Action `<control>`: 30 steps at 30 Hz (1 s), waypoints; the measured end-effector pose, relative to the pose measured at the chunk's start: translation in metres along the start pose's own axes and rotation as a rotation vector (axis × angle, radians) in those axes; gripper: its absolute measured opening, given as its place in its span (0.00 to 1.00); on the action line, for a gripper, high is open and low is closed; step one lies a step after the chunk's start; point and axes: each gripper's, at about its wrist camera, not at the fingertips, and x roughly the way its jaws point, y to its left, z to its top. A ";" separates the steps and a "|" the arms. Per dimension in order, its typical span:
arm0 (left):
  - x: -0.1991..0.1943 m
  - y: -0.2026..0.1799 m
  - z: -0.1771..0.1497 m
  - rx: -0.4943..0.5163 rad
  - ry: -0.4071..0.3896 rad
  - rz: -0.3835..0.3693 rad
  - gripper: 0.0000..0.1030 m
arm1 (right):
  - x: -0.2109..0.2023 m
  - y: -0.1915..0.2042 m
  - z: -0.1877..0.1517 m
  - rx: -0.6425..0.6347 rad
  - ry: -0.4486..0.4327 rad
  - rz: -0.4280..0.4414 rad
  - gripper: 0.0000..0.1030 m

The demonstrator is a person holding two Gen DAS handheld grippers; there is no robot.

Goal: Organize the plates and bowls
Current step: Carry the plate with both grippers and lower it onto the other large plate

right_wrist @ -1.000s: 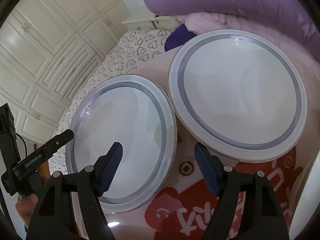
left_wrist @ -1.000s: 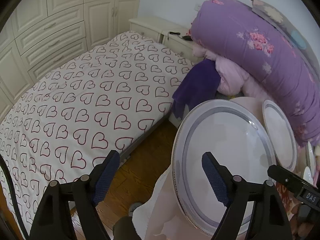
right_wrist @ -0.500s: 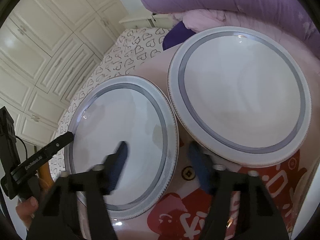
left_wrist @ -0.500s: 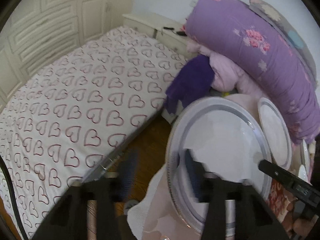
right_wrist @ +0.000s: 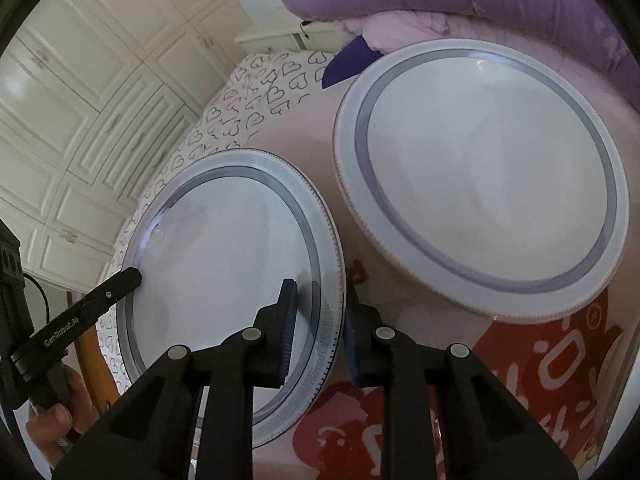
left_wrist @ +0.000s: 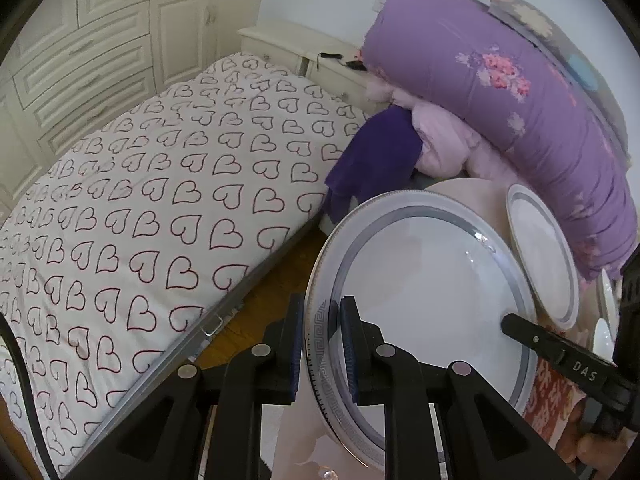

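A large white plate (left_wrist: 420, 292) with a grey band lies at the near-left edge of the table. My left gripper (left_wrist: 322, 344) has its jaws closing on the plate's left rim, one pad above and one below. At the plate's opposite rim, my right gripper (right_wrist: 320, 332) closes the same way, with the patterned rim of the plate (right_wrist: 224, 264) between its pads. In the right wrist view the left gripper's finger (right_wrist: 116, 286) shows at the plate's far side. A second matching plate (right_wrist: 480, 168) lies flat just behind, close to the first.
The table wears a pink cloth with a red print (right_wrist: 540, 380). Small white bowls (left_wrist: 604, 336) sit at its right edge. Rolled purple bedding (left_wrist: 520, 100) is piled behind the table. A heart-patterned bed (left_wrist: 160, 200) lies left across a strip of wooden floor (left_wrist: 256, 312).
Both grippers went from wide open to nearly shut, each clamping a side of the near plate's rim. The hands themselves hardly moved.
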 end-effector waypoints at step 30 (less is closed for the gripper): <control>-0.141 -0.029 -0.094 0.036 -0.143 -0.056 0.13 | -0.115 0.010 -0.067 -0.082 -0.166 0.014 0.19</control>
